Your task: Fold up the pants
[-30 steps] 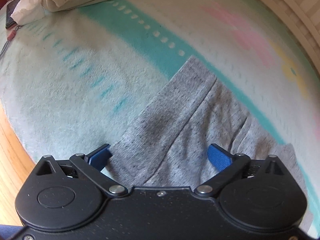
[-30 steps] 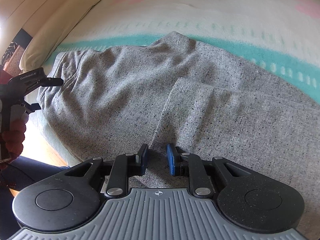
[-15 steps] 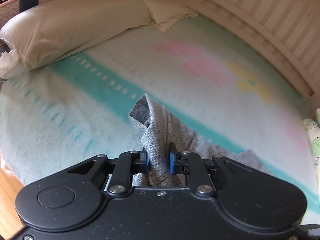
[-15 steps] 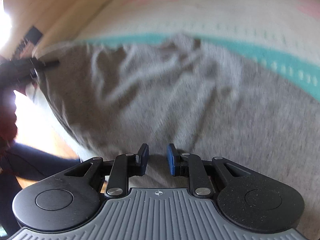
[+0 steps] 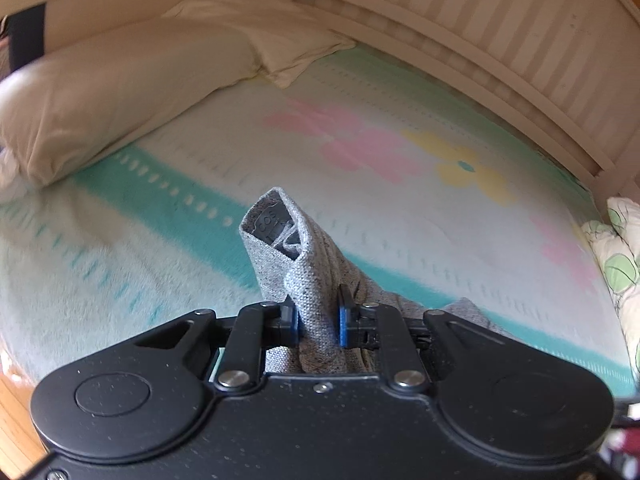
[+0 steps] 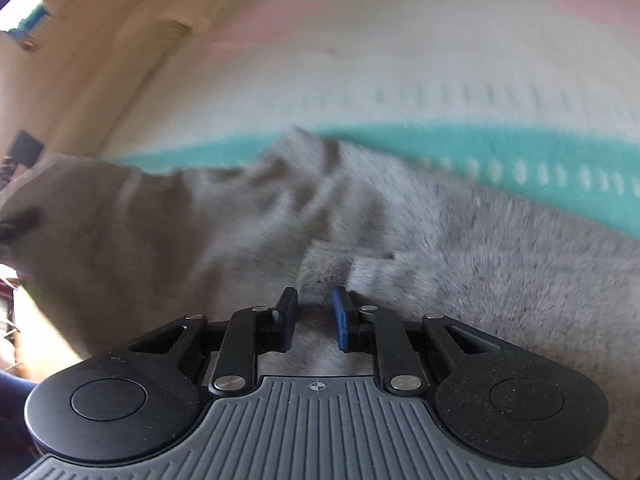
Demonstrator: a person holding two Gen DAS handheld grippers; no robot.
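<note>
Both grippers are pinching the grey pants over the blanket-covered bed.

Nearest in the left wrist view, the left gripper is clamping a raised fold of the grey pants, whose hem is standing open just beyond the blue pads. In the right wrist view, which is blurred, the right gripper is squeezing a small ridge of the pants, the jaws narrow around it. Beyond, the cloth is lying spread across the pastel flowered blanket. Farther back, a cream pillow is resting against the slatted headboard.
</note>
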